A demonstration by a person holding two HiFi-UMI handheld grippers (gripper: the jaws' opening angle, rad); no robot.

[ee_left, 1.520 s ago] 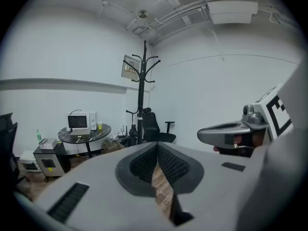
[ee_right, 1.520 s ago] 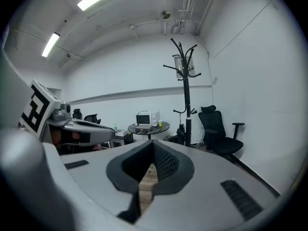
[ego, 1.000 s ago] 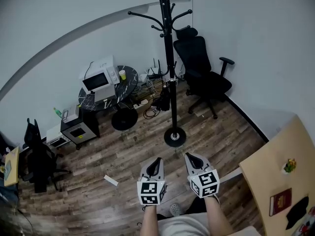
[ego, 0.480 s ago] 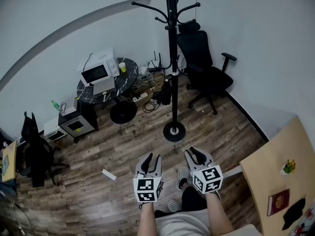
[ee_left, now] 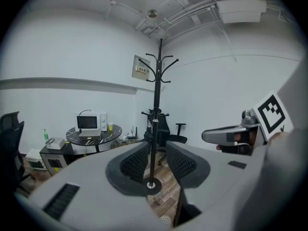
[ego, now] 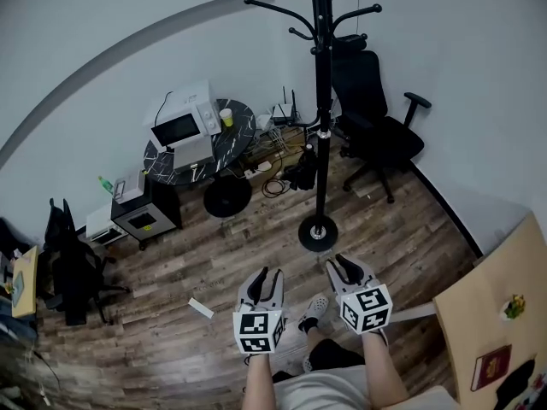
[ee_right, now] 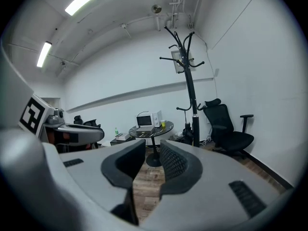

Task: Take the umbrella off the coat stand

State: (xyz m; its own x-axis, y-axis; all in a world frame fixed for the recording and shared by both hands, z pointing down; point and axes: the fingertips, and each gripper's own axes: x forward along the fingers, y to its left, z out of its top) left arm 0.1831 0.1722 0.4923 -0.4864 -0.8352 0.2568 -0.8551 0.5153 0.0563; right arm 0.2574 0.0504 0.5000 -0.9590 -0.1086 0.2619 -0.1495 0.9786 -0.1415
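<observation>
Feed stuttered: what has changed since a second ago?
The left gripper has just opened its jaws, nothing between them. A shoe now shows between the grippers, and the coat stand sits further right in the head view. The right gripper stays open and empty.

A microwave (ego: 181,127) and yellow cup (ego: 226,116) stand on a round black table (ego: 240,140), office chair (ego: 381,137) nearby.

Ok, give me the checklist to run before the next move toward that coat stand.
1. Left gripper open: ok; its jaws have just been opening, nothing between them.
2. Right gripper open, empty: ok.
3. Coat stand within reach: not ok; it stands well ahead of both grippers.
4. Umbrella located: cannot tell; a dark bundle hangs by the pole's lower hooks.
5. Stand upright: ok.
</observation>
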